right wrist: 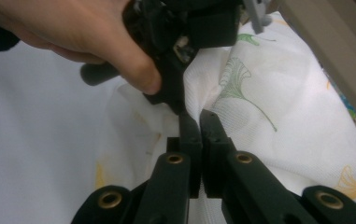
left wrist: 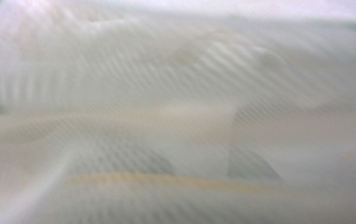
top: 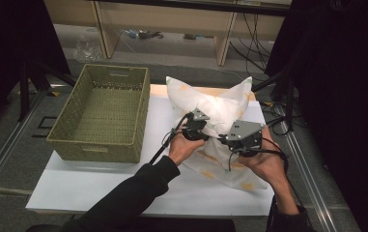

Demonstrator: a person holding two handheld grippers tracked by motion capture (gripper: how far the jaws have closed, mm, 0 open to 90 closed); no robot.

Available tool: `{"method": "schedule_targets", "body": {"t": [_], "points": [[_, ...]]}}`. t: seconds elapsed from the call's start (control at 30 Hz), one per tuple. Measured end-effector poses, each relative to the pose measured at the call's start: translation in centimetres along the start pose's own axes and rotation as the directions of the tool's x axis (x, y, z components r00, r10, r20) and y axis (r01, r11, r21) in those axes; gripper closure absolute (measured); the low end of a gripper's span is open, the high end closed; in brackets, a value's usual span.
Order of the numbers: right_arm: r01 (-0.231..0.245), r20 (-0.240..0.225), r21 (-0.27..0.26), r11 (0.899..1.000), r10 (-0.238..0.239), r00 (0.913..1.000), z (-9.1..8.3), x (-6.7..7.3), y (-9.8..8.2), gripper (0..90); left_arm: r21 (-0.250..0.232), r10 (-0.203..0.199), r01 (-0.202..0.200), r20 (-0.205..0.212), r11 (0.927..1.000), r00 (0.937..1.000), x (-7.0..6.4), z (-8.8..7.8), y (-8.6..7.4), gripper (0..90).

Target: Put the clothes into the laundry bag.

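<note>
I held a gripper in each hand over the white surface [top: 99,186], both at the pillow [top: 220,104]. It was white with green and yellow leaf prints, and it lay right under and ahead of my jaws, on the far right part of the surface, its two far corners sticking up.

My right gripper [right wrist: 198,122] had its jaws clenched together on a fold of the pillow's cloth; in the right gripper view the two black jaws stood nearly touching, with the fabric pinched between their tips. From above, that gripper [top: 243,137] sat at the pillow's near right side, with my right hand [top: 263,166] behind it.

My left gripper [top: 194,126] sat just to the left of the right one, close beside it, its jaws pushed into the pillow's near middle. The left gripper view was all blurred white cloth pressed up against the camera (too blurred to make out the jaws themselves), yet the jaws were clamped shut on that fabric. My left hand [right wrist: 87,39] gripped its handle, seen just beyond the right jaws and touching the same ridge of cloth.

A green woven basket [top: 138,116] stood to the left of the left jaws, well apart from them, its right wall near the pillow's left edge.
</note>
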State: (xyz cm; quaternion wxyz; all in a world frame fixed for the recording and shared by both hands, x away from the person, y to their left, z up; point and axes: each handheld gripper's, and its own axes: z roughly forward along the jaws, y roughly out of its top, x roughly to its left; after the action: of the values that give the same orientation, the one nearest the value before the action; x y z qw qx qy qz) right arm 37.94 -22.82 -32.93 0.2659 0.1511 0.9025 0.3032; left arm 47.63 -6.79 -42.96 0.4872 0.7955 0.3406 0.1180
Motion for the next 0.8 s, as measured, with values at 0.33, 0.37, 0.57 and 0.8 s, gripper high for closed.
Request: {"method": "schedule_targets", "body": {"t": [0.33, 0.37, 0.57, 0.8], "points": [[-0.044, -0.023, 0.058, 0.997, 0.045, 0.9987, 1.9, -0.4, -1.7, 90.0, 0.126, -0.072, 0.064, 0.058, 0.99, 0.9957, 0.0, -2.8, -2.0, 42.1], [-0.042, -0.024, 0.054, 0.998, 0.043, 0.9988, 1.9, -0.4, -1.7, 89.9, 0.123, -0.084, 0.077, 0.055, 0.9894, 0.995, 0.0, -3.3, -2.1, 35.9], [-0.026, -0.026, 0.047, 0.999, 0.027, 0.9993, 1.8, -0.6, -1.6, 89.8, 0.123, -0.057, 0.051, 0.043, 0.9911, 0.9975, 0.9, -7.5, -3.0, 28.2], [-0.046, -0.02, 0.052, 0.998, 0.047, 0.9987, 1.7, -0.4, -1.5, 89.8, 0.168, -0.054, 0.054, 0.0, 0.9843, 0.9985, 2.4, -7.2, -4.9, 21.6]]}}
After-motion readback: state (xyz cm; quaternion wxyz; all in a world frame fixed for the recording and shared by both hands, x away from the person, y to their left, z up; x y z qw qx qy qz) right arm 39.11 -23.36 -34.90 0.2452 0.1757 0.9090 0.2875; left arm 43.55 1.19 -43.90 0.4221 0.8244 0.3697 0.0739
